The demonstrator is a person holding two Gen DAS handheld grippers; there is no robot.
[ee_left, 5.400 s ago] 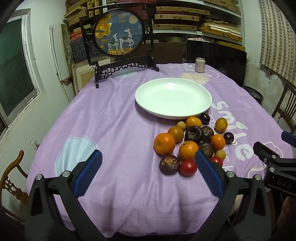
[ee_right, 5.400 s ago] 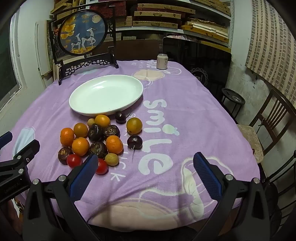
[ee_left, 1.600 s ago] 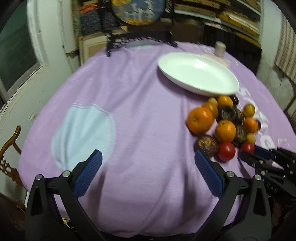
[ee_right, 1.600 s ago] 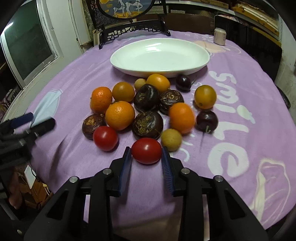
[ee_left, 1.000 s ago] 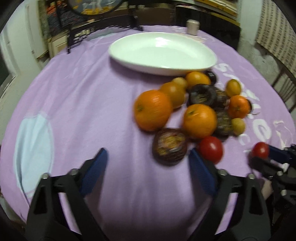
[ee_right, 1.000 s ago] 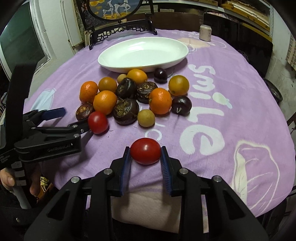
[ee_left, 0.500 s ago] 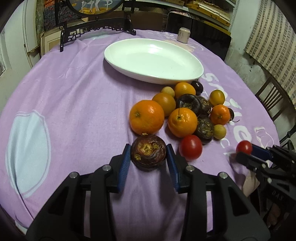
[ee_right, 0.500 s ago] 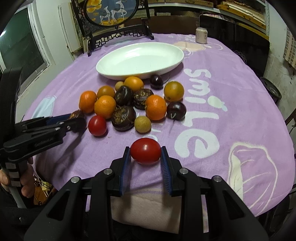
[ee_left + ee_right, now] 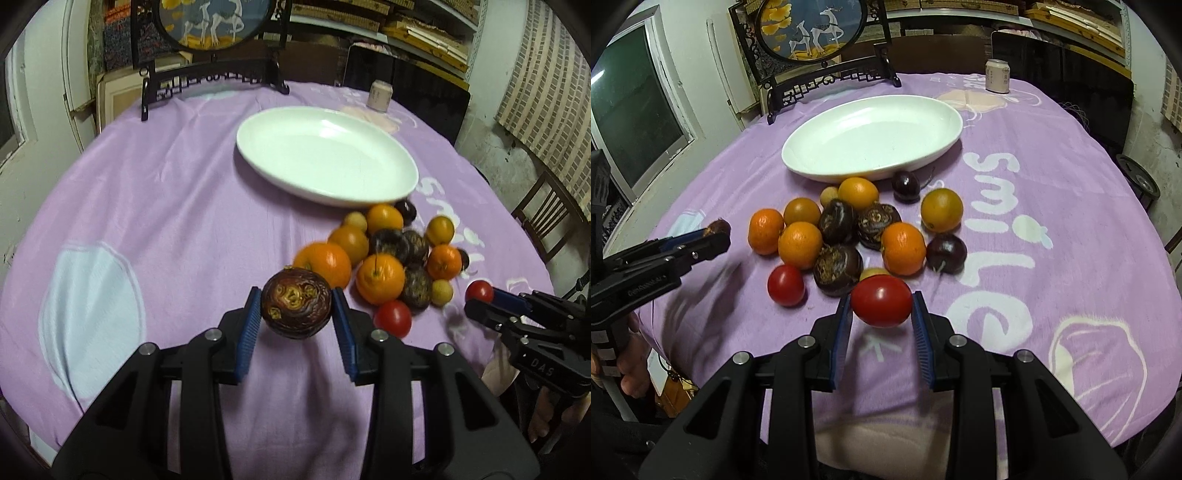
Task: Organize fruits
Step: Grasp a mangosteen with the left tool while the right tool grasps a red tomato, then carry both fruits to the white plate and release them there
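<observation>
Left tongs [image 9: 295, 314] clamp a passion fruit [image 9: 295, 302], right tongs [image 9: 881, 314] a tomato [image 9: 881, 301]; each view shows its own grip head-on.

A: What's unclear?
B: Fruit pile [image 9: 391, 254] is motion-blurred in left view. Yellow fruit [image 9: 873, 274] mostly hidden behind the red tomato [image 9: 881, 301].
A: Anything cropped?
B: Round deer screen [image 9: 210, 22] top cut off. Can [image 9: 997, 75] label too small to read.
</observation>
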